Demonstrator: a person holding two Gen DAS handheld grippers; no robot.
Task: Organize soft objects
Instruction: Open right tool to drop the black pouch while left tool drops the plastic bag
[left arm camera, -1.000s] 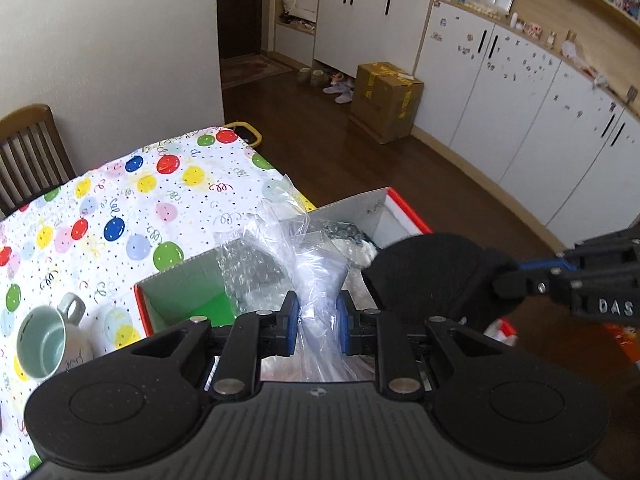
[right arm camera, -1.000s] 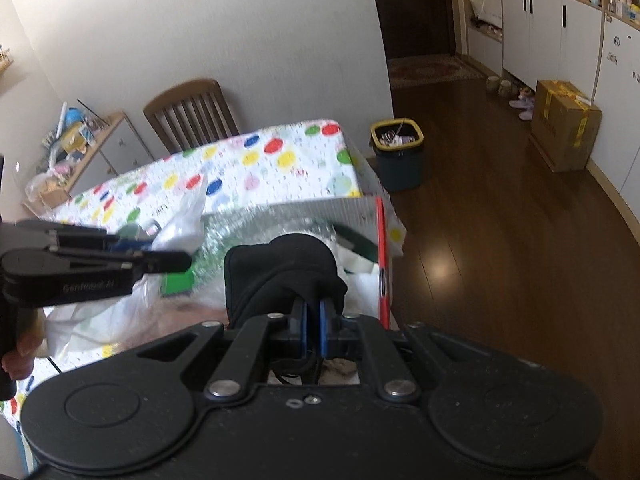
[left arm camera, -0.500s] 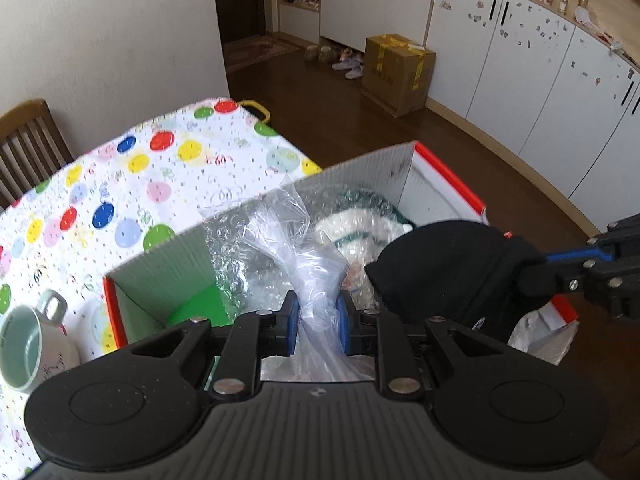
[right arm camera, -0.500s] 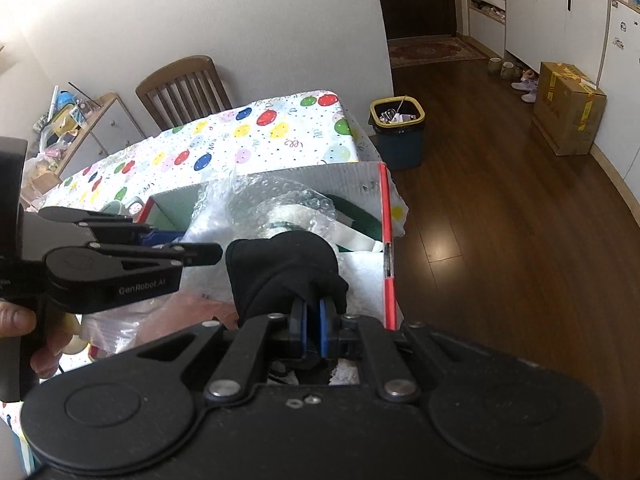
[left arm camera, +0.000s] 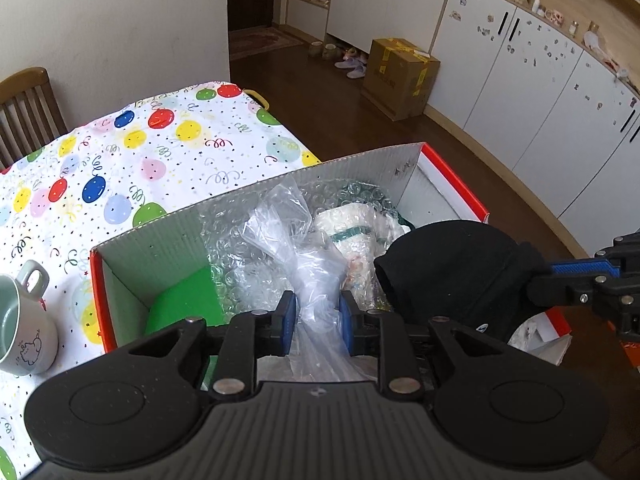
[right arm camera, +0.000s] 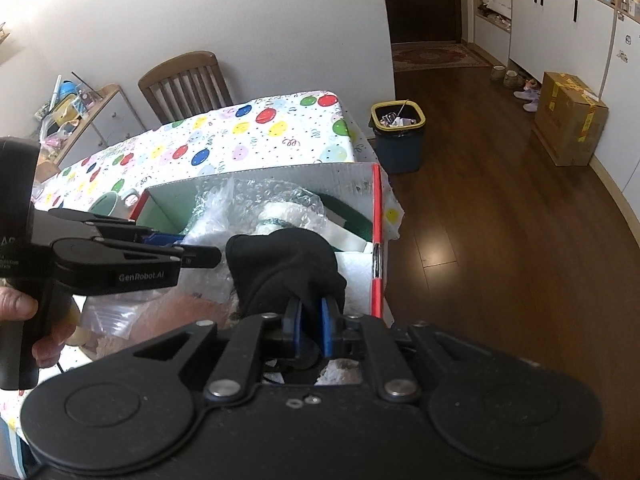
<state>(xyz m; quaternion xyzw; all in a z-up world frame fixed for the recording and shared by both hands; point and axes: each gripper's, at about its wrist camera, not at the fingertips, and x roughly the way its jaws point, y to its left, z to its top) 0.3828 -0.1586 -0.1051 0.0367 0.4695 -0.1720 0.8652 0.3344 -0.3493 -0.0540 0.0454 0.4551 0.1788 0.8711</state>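
A table under a white cloth printed with coloured balloons and streamers (left arm camera: 132, 152) carries an open cardboard box with red outer walls and pale corrugated inner walls (left arm camera: 160, 236), set at the cloth's near corner by the dark wooden floor. Just beside the box's left wall stands a pale green ceramic mug with a small cartoon drawing (left arm camera: 22, 328), upright, handle toward the box
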